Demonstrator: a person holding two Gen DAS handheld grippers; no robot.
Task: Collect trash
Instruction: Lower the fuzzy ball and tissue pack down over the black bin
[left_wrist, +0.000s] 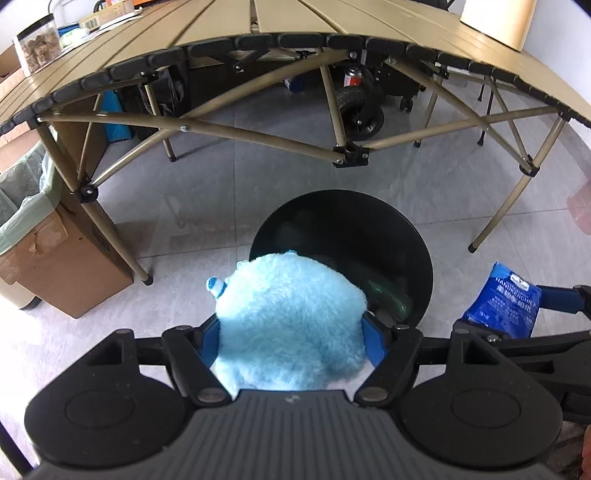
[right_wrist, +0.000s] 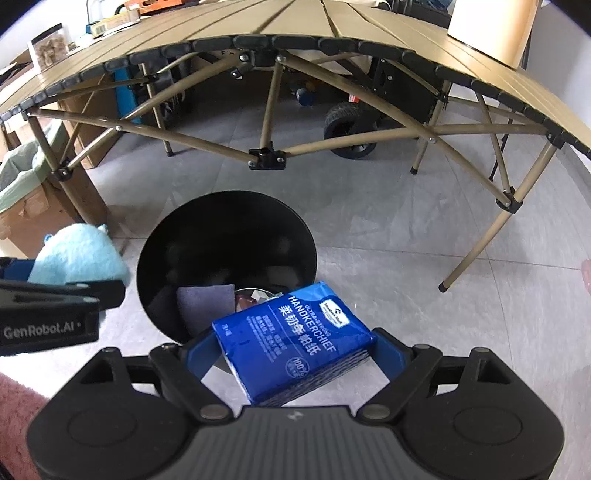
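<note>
Spillage onto the floor is risked: plush toy (left_wrist: 291, 317) and tissue pack (right_wrist: 291, 343), clamped in left hand-held gripper (left_wrist: 291, 332) and right hand-held gripper (right_wrist: 295, 350), overhang the black bin's (right_wrist: 155, 236) near rim.

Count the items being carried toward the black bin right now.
2. A light blue plush toy sits clamped in the left hand-held gripper at the black bin's near rim; a blue handkerchief tissue pack sits in the right hand-held gripper.
</note>
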